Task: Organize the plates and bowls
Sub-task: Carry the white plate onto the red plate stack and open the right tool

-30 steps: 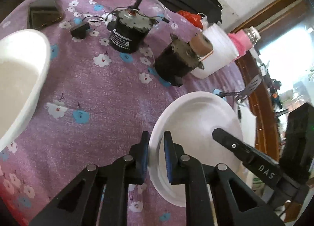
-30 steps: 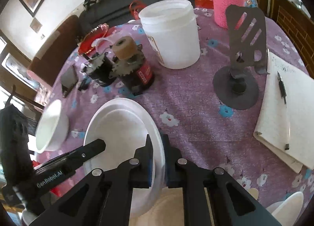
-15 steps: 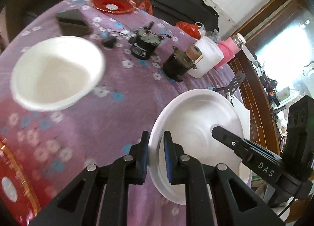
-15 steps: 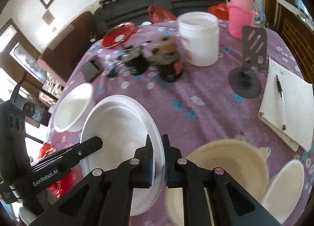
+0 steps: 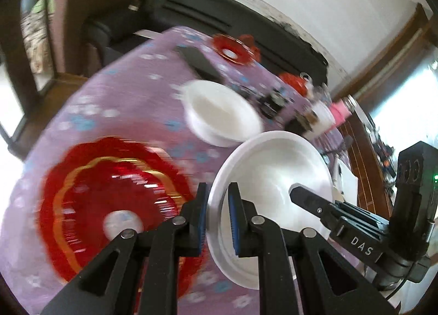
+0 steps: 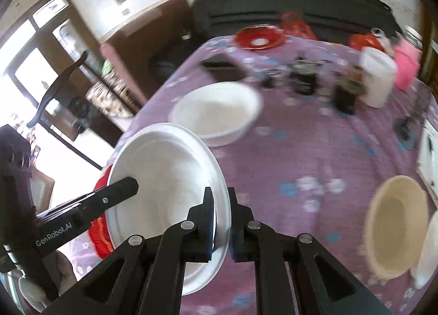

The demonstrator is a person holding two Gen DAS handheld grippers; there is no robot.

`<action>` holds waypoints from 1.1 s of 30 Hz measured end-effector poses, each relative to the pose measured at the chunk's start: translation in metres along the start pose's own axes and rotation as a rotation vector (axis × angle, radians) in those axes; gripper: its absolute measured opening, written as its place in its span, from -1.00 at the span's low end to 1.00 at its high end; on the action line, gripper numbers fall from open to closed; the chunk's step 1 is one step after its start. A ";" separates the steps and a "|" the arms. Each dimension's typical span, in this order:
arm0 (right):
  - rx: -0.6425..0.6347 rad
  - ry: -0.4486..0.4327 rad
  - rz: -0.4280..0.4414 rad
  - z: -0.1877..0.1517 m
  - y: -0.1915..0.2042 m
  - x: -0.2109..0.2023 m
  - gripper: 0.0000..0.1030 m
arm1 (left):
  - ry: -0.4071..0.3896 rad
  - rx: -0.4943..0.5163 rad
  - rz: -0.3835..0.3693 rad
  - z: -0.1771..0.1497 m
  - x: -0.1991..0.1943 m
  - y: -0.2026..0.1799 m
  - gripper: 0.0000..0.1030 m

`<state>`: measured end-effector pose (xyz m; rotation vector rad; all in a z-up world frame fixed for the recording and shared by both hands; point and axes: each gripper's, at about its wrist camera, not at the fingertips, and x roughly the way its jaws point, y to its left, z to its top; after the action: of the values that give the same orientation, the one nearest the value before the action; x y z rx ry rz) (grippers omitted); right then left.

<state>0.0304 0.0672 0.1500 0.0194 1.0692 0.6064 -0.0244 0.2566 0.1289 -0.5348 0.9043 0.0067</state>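
I held the white plate (image 5: 269, 175) between my two tools, above the purple-clothed bench (image 6: 314, 156). My left tool (image 5: 217, 222) was clamped on its left rim and my right tool (image 6: 221, 226) on the opposite rim (each pad pair pinching the edge). A red plate (image 5: 109, 200) lay below left; a white bowl (image 6: 216, 112) sat just beyond.
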 end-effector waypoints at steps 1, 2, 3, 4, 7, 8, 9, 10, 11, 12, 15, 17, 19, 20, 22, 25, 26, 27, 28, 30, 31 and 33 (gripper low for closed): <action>-0.013 0.005 0.010 -0.001 0.013 0.006 -0.81 | -0.012 -0.016 0.009 -0.001 -0.008 0.013 -0.73; -0.023 0.008 0.018 -0.003 0.023 0.011 -0.81 | -0.019 -0.028 0.015 -0.002 -0.013 0.021 -0.73; -0.032 0.014 0.027 -0.004 0.033 0.017 -0.81 | -0.028 -0.046 0.024 -0.003 -0.019 0.033 -0.73; -0.042 0.022 0.036 -0.005 0.044 0.024 -0.81 | -0.032 -0.057 0.031 -0.003 -0.023 0.042 -0.73; -0.065 0.048 0.051 -0.010 0.069 0.045 -0.80 | -0.035 -0.109 0.044 -0.005 -0.029 0.073 -0.71; -0.070 0.058 0.054 -0.010 0.075 0.053 -0.80 | -0.032 -0.119 0.049 -0.006 -0.028 0.080 -0.71; -0.074 0.068 0.052 -0.012 0.080 0.060 -0.80 | -0.028 -0.132 0.053 -0.009 -0.026 0.088 -0.71; -0.079 0.079 0.047 -0.014 0.084 0.068 -0.80 | -0.020 -0.144 0.057 -0.011 -0.023 0.096 -0.71; -0.083 0.090 0.041 -0.017 0.089 0.075 -0.80 | -0.011 -0.156 0.062 -0.013 -0.019 0.103 -0.71; -0.084 0.102 0.036 -0.020 0.092 0.082 -0.80 | -0.002 -0.168 0.064 -0.014 -0.015 0.109 -0.70; -0.081 0.130 0.028 -0.023 0.091 0.104 -0.80 | 0.020 -0.189 0.071 -0.019 -0.006 0.120 -0.70; -0.078 0.144 0.025 -0.023 0.089 0.112 -0.80 | 0.033 -0.189 0.079 -0.020 0.000 0.125 -0.70; -0.074 0.154 0.023 -0.025 0.089 0.117 -0.79 | 0.040 -0.194 0.084 -0.020 0.003 0.128 -0.70; -0.074 0.157 0.021 -0.026 0.089 0.119 -0.79 | 0.043 -0.199 0.087 -0.020 0.005 0.129 -0.70; -0.076 0.166 0.019 -0.025 0.090 0.124 -0.79 | 0.040 -0.196 0.101 -0.020 0.006 0.131 -0.62; -0.083 0.167 0.003 -0.026 0.089 0.128 -0.78 | 0.017 -0.196 0.097 -0.019 0.004 0.133 -0.41; -0.079 0.161 0.001 -0.026 0.089 0.129 -0.78 | 0.010 -0.192 0.095 -0.018 0.003 0.134 -0.35; -0.070 0.155 -0.002 -0.026 0.087 0.129 -0.77 | 0.000 -0.189 0.093 -0.017 0.001 0.133 -0.26; -0.062 0.153 -0.002 -0.027 0.087 0.130 -0.77 | -0.015 -0.185 0.099 -0.017 -0.002 0.132 -0.19; -0.052 0.153 0.008 -0.027 0.086 0.132 -0.68 | -0.044 -0.175 0.106 -0.017 -0.007 0.131 0.00; -0.049 0.147 0.009 -0.027 0.086 0.132 -0.50 | -0.057 -0.167 0.106 -0.017 -0.011 0.130 0.01; -0.045 0.120 0.026 -0.028 0.086 0.129 -0.22 | -0.066 -0.165 0.099 -0.017 -0.015 0.129 0.02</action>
<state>0.0112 0.1926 0.0568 -0.0427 1.1727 0.6612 -0.0758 0.3648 0.0751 -0.6386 0.8689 0.1890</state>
